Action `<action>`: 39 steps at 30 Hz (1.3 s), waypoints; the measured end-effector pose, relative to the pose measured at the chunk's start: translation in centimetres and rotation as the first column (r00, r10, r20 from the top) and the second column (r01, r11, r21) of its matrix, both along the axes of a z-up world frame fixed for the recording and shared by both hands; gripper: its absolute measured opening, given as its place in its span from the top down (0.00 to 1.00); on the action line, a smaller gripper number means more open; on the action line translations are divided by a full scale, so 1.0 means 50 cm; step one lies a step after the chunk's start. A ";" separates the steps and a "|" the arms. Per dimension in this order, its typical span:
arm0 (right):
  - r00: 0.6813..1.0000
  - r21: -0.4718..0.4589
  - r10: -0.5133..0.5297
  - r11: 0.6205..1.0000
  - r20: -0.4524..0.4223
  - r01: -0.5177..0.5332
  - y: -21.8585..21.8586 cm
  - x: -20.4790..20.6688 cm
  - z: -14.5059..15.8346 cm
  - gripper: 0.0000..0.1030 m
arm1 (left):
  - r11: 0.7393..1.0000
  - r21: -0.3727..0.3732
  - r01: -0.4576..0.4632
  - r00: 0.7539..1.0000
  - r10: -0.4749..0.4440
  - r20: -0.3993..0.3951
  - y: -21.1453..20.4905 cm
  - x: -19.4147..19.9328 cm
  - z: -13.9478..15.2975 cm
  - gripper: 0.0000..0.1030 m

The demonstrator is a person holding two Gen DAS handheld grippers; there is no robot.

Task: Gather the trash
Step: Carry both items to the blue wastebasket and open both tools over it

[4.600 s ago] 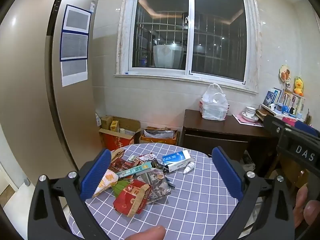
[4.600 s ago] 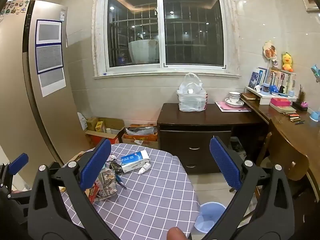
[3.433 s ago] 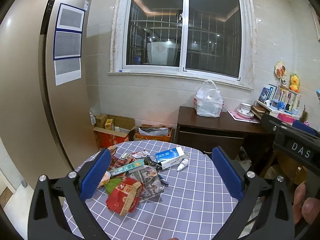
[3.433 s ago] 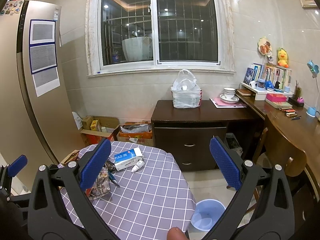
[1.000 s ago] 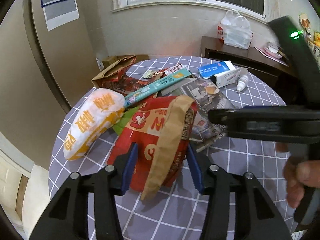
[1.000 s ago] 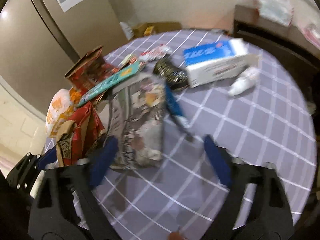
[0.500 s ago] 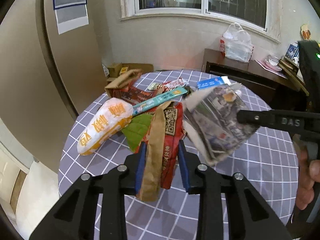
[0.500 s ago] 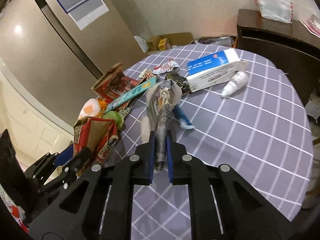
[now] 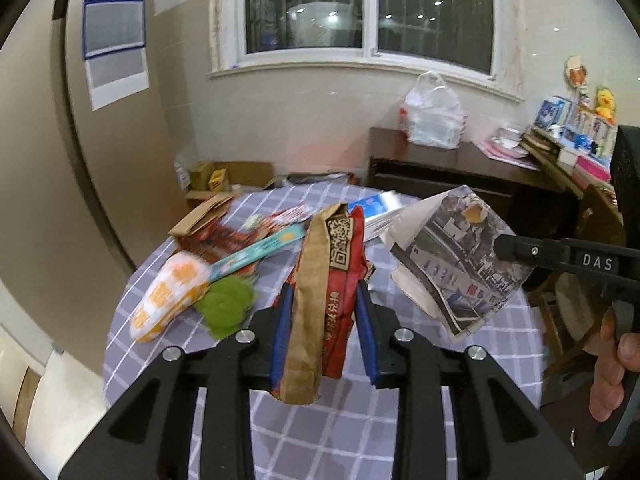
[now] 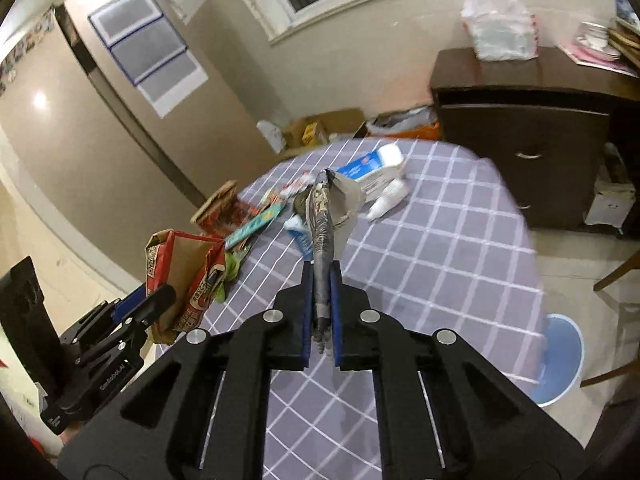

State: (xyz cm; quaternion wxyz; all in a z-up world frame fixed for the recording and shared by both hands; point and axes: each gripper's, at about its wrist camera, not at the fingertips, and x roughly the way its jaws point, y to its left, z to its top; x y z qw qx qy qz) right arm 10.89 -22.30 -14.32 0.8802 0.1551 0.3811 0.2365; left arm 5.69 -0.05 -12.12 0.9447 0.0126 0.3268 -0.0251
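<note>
While the remaining litter is lying at ten o'clock on the desk [image 10: 440, 240], the left tool [image 9: 324, 320] is pinching a red-and-brown paper bag [image 9: 328, 280] upright, and the right tool [image 10: 321, 312] is clamping a flattened printed wrapper [image 10: 322, 216], both lifted clear for carrying toward the blue bin [image 10: 560, 360] at four o'clock.

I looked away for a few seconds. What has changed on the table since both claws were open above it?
Both claws came down, closed and lifted. The left claw now grips the red and brown paper bag, raised off the grey checked tablecloth. The right claw pinches the grey printed foil pouch and holds it up. The orange and white wrapper, teal strip and blue and white box stayed put.
</note>
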 end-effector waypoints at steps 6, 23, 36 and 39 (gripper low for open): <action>0.987 0.019 -0.150 0.989 0.047 0.150 -0.141 -0.024 0.037 0.93 | 0.988 -0.057 0.145 0.989 -0.144 0.012 -0.114 0.039 0.024 0.72; 0.831 -0.066 -0.547 0.837 -0.101 0.543 -0.521 -0.058 -0.115 0.92 | 0.865 -0.118 0.488 0.854 -0.501 -0.144 -0.545 0.143 -0.110 0.72; 0.737 -0.106 -0.596 0.795 -0.319 0.597 -0.629 -0.023 -0.340 0.91 | 0.824 -0.136 0.550 0.726 -0.553 -0.410 -0.744 0.218 -0.340 0.70; 0.711 -0.092 -0.601 0.783 -0.367 0.615 -0.649 -0.011 -0.376 0.86 | 0.822 -0.132 0.554 0.708 -0.549 -0.445 -0.761 0.229 -0.365 0.60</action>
